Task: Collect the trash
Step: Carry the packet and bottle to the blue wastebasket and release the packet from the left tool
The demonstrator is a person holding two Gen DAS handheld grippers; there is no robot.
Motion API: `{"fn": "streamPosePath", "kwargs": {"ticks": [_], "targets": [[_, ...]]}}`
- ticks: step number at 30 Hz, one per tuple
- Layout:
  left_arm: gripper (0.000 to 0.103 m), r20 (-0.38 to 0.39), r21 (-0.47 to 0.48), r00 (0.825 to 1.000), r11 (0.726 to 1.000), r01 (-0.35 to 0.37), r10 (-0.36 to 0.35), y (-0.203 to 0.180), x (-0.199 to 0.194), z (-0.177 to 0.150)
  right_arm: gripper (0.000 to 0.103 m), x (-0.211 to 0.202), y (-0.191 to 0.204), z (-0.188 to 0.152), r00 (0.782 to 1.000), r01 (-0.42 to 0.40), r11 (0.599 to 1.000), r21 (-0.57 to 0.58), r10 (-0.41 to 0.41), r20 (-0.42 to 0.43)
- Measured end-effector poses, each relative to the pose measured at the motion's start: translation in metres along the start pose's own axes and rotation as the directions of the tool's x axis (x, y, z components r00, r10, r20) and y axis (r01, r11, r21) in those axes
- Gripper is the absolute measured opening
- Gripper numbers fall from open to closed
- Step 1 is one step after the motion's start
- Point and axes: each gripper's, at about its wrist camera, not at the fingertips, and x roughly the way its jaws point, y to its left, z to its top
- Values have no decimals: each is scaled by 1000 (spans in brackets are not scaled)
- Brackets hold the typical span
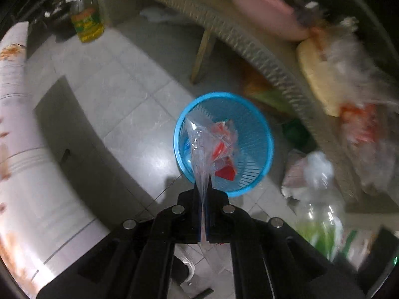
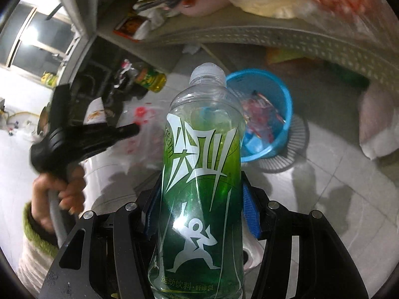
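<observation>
**A:** What did the floor and the room look like?

**B:** The floor was pale grey glossy tile, catching glare from overhead light. A woven wicker table curved across the upper part of the left wrist view, piled with blurred bags and a pink cloth. A white appliance with an orange flower print stood at the left edge, and a yellow oil bottle sat on the floor further off. The surroundings were dim and cluttered.

**A:** Where was the trash?

**B:** A blue slatted basket stood on the tiles beside the table, with red and clear wrappers already inside. The left gripper had its jaws pressed together on the neck of a clear plastic bag, which hung directly over the basket's mouth. More crumpled plastic lay on the floor to the basket's right.

**A:** And the other hand?

**B:** The right gripper was clamped around a green-labelled, empty-looking drink bottle, its blue pads pressing both sides, cap pointing toward the basket. In that view a person's hand, in a green-cuffed sleeve, held the left gripper's handle.
</observation>
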Motion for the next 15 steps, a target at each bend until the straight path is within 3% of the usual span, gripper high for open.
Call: {"fn": "streamPosePath", "kwargs": {"ticks": [2, 4, 6, 9, 15], "targets": [[8, -20, -36, 999, 999, -27, 27, -5, 24, 15, 53, 1, 0, 3, 1000, 4, 1000, 17, -4, -1], [37, -46, -75, 998, 996, -47, 44, -7, 47, 26, 53, 1, 2, 7, 1000, 8, 1000, 30, -8, -1], [48, -64, -112, 996, 991, -73, 66, -6, 59, 30, 53, 0, 2, 8, 1000, 10, 999, 38, -10, -2], [51, -64, -175, 998, 984, -8, -4, 1, 58, 30, 53, 3, 3, 9, 1000, 14, 999, 41, -14, -4], [55, 7, -157, 999, 986, 52, -51, 8, 9, 24, 53, 17, 12, 15, 999, 23, 1000, 11, -23, -38]]}}
